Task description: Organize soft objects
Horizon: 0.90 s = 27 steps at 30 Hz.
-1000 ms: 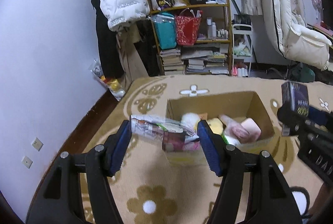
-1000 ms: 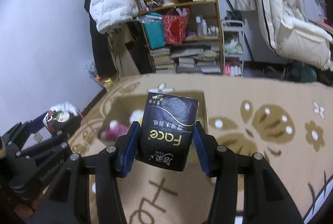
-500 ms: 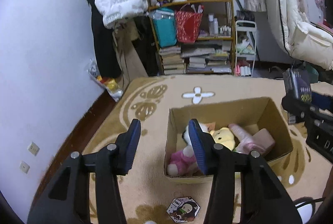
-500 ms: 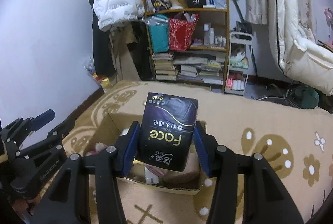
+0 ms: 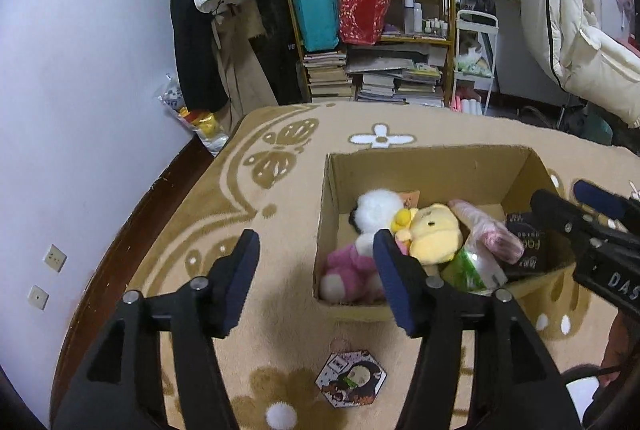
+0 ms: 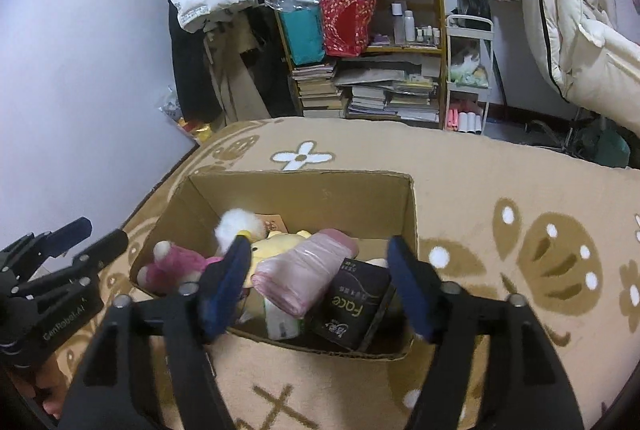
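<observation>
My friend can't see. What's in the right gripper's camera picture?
The open right gripper hangs over a cardboard box on a tan rug. Inside lie a black tissue pack, a pink roll, a yellow plush and a pink plush.

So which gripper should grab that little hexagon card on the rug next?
Probably the left gripper. Its jaws are open and empty, and the hexagon card lies on the rug just below them. The right gripper hangs open over the cardboard box; its view doesn't show the card.
</observation>
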Motion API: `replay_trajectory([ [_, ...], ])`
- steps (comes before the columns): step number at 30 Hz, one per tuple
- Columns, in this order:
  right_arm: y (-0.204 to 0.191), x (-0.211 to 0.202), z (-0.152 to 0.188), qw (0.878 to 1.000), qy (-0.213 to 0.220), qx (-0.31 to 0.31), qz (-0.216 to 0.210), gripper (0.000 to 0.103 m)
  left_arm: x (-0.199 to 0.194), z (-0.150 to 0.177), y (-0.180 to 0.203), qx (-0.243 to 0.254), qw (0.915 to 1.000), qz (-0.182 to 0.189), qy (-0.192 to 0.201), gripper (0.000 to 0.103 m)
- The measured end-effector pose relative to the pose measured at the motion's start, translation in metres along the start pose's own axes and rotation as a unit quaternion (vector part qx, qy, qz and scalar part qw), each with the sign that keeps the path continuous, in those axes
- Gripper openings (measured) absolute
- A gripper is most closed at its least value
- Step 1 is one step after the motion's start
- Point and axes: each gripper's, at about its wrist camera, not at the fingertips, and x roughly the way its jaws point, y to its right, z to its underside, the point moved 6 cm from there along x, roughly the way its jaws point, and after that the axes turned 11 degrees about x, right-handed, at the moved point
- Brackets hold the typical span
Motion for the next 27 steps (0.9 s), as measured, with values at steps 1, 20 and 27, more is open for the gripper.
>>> replay_trajectory([
  [1, -0.001, -0.001, 0.0, 1.0, 0.0, 0.001, 0.0, 0.089, 0.0, 0.003, 0.0, 0.0, 1.0, 0.0, -0.005, 0.07],
  [20, 0.022, -0.015, 0.0, 0.999, 0.005, 0.047, 0.004, 0.103, 0.047, 0.097, 0.024, 0.009, 0.9898, 0.043, -0.135, 0.101],
  [27, 0.023, -0.014, 0.005, 0.999, 0.0, 0.05, 0.003, 0.103, 0.081, 0.128, 0.037, -0.008, 0.9796, 0.072, -0.188, 0.101],
])
